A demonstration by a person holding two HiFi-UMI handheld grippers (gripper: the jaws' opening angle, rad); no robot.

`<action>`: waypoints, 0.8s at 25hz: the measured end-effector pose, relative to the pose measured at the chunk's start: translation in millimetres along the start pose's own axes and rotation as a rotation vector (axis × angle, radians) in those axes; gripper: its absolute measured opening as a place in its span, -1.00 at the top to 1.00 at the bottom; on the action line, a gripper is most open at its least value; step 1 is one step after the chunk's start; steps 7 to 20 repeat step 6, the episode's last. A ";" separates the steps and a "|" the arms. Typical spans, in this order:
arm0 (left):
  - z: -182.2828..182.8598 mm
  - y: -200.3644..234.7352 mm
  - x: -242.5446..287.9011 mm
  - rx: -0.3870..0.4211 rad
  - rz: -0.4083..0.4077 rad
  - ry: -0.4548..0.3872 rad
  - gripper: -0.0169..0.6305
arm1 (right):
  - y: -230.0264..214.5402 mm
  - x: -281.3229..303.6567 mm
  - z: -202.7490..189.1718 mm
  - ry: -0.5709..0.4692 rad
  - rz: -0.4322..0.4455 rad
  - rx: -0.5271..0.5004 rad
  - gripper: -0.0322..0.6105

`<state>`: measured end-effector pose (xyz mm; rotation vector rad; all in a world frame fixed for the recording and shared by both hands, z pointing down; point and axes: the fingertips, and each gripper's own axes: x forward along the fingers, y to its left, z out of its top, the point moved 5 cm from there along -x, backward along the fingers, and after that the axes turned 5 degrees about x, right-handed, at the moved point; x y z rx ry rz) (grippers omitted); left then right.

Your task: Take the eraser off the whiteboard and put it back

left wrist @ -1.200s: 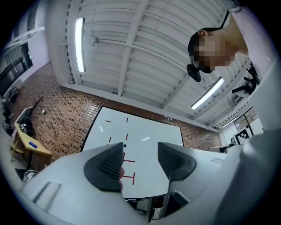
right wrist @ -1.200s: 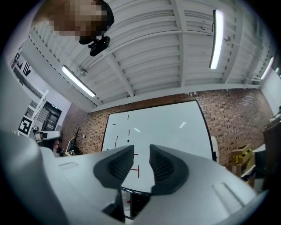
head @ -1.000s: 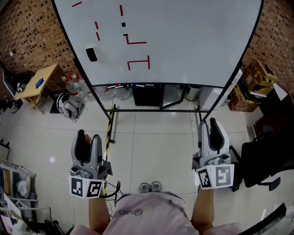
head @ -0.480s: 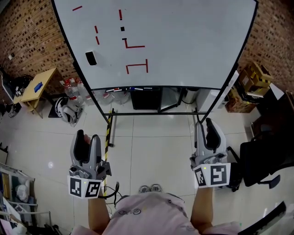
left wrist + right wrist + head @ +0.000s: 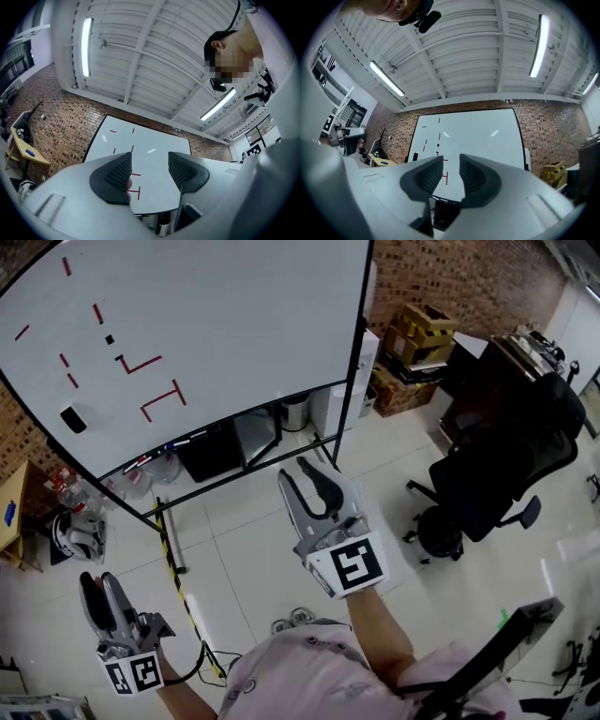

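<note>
Eraser [image 5: 73,419]: on the whiteboard [image 5: 225,324], far left, untouched; left gripper [image 5: 98,581] and right gripper [image 5: 300,471] near, jaws apart, empty; taking off and putting back both seemingly outstanding.

The left hand-held gripper [image 5: 99,582] sat low and close to the body, jaws apart with nothing between them. The right hand-held gripper [image 5: 302,486] was ahead of it and off to its right on an outstretched forearm [image 5: 380,620], jaws also parted and empty. Both tilted slightly upward.
</note>
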<state>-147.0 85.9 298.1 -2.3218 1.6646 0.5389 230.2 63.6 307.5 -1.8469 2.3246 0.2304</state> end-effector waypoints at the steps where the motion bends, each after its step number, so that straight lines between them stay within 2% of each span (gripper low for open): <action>1: 1.2 -1.1 -1.4 0.003 0.003 0.000 0.17 | 0.7 -0.2 0.1 0.003 0.007 0.002 0.58; 6: 5.7 -17.5 -7.4 0.004 -0.003 -0.002 0.17 | -1.8 -12.0 3.6 0.018 0.023 0.028 0.58; 20: 5.7 -17.5 -7.4 0.004 -0.003 -0.002 0.17 | -1.8 -12.0 3.6 0.018 0.023 0.028 0.58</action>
